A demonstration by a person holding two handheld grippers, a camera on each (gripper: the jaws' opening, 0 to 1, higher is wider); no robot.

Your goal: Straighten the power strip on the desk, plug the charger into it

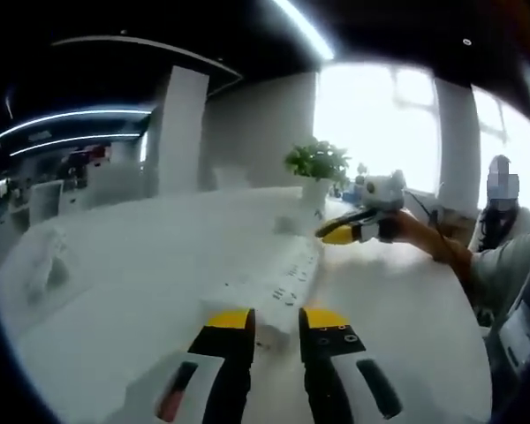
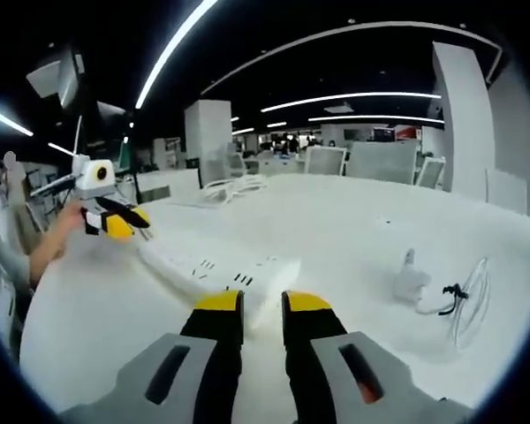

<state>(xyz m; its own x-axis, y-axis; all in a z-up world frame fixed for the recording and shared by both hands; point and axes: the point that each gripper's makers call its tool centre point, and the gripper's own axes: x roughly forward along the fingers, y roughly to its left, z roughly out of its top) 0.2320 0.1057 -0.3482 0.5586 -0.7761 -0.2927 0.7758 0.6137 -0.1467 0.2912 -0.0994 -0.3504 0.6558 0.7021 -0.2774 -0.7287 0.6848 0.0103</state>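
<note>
Two grippers bracket the strip (image 1: 278, 278), one at each end, on the white desk (image 1: 132, 238). Our left gripper (image 1: 276, 320) has its jaws narrowly apart with the strip's end at their tips; we cannot tell whether they pinch it. Our right gripper (image 2: 263, 305) sits the same way at the other end, its grip equally unclear. Farther right, the charger (image 2: 412, 281) lies apart, its cable looped. We judge straightening is in hand; next, both ends need swinging into line, then one gripper must fetch the charger
</note>
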